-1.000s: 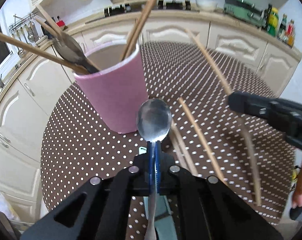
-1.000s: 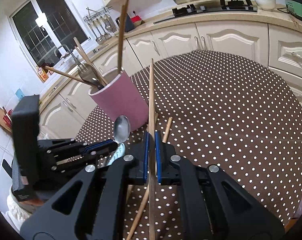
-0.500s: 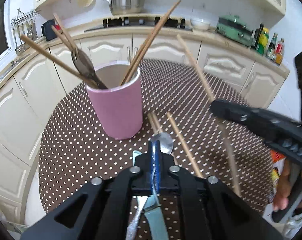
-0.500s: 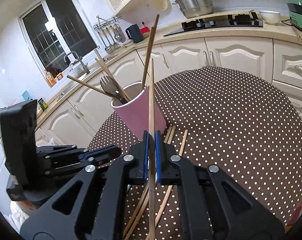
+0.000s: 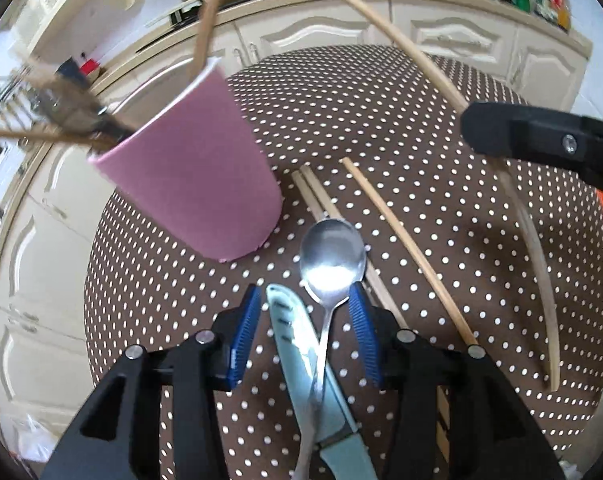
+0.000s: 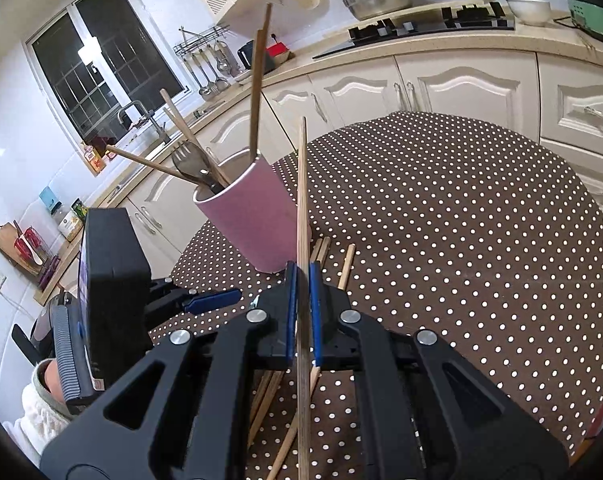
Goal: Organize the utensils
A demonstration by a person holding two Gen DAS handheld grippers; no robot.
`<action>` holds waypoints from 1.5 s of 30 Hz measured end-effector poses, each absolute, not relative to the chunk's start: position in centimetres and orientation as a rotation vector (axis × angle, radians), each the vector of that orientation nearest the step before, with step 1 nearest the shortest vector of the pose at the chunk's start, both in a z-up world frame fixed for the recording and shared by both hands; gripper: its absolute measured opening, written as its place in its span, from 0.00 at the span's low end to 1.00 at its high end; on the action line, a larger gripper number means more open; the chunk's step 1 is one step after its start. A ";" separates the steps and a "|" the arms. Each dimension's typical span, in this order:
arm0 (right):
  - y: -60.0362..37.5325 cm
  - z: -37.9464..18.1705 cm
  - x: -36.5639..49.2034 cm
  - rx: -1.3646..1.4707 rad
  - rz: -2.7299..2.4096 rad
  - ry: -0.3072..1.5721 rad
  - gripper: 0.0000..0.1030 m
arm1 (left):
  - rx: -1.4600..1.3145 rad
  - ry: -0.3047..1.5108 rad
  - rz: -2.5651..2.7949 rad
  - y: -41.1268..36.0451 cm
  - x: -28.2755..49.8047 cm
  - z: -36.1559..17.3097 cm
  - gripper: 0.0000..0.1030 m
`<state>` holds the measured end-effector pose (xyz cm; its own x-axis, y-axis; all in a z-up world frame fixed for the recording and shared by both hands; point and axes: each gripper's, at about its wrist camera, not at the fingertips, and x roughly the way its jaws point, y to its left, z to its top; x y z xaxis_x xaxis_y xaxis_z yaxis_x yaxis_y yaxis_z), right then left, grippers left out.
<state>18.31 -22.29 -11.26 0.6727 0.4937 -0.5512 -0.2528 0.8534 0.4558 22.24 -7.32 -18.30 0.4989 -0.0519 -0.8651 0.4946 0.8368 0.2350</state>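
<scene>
My left gripper (image 5: 304,292) points down at the dotted table (image 5: 421,120), its jaws opening. A metal spoon (image 5: 331,256) lies loose between the blue pads (image 5: 245,328), its handle crossing a pale blue knife (image 5: 289,332). The pink cup (image 5: 193,184) stands just beyond to the left, holding chopsticks and a dark fork (image 6: 189,164). My right gripper (image 6: 301,276) is shut on one long chopstick (image 6: 301,200) that points up, in front of the pink cup (image 6: 257,216). In the left wrist view the right gripper (image 5: 473,130) hangs at the right.
Several loose chopsticks (image 5: 405,240) lie on the table to the right of the spoon, a pair (image 5: 317,196) reaching the cup's base. Cream cabinets (image 6: 461,84) and a counter with a hob ring the table. The left gripper (image 6: 217,300) shows low at the left of the right wrist view.
The left gripper came down to the table and opened, letting go of the spoon, which now lies across the knife. The right gripper keeps its chopstick.
</scene>
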 end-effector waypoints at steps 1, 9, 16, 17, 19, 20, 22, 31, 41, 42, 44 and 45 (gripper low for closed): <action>-22.4 -11.4 18.4 0.364 0.430 0.722 0.07 | 0.528 1.003 -0.341 -7.8 22.5 -18.6 0.44; -22.7 -11.9 19.1 0.381 0.436 0.735 0.07 | 0.545 1.030 -0.356 -9.1 25.5 -18.5 0.40; -22.8 -12.2 19.5 0.385 0.440 0.745 0.07 | 0.489 1.036 -0.384 -9.0 27.9 -18.7 0.08; -22.9 -12.2 19.5 0.386 0.440 0.745 0.07 | 0.480 1.038 -0.383 -9.0 28.0 -18.8 0.08; -22.9 -12.2 19.3 0.384 0.439 0.745 0.07 | 0.466 1.047 -0.385 -8.8 28.4 -18.7 0.08; -22.9 -12.2 19.3 0.385 0.439 0.745 0.07 | 0.445 1.050 -0.386 -8.3 28.4 -18.5 0.07; -23.0 -12.2 19.1 0.387 0.438 0.745 0.07 | 0.371 1.046 -0.413 -7.0 28.7 -17.8 0.07; -22.6 -12.1 19.0 0.390 0.450 0.751 0.07 | 0.174 1.207 -0.432 -3.0 31.0 -16.9 0.22; -22.6 -12.0 19.1 0.390 0.452 0.757 0.07 | 0.309 1.261 -0.375 -6.6 29.9 -19.3 0.23; -22.8 -12.0 19.2 0.391 0.451 0.757 0.07 | 0.324 1.266 -0.377 -7.3 29.4 -19.6 0.24; -23.1 -12.0 19.1 0.394 0.448 0.757 0.07 | 0.338 1.277 -0.387 -8.4 29.1 -19.8 0.24; -23.3 -12.1 19.1 0.395 0.448 0.757 0.07 | 0.341 1.281 -0.393 -8.9 28.8 -19.7 0.24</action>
<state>19.12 -23.26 -12.07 0.6420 0.5204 -0.5631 -0.2436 0.8347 0.4938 28.81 -8.93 -19.71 0.2362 -0.0931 -0.9672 0.4651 0.8848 0.0284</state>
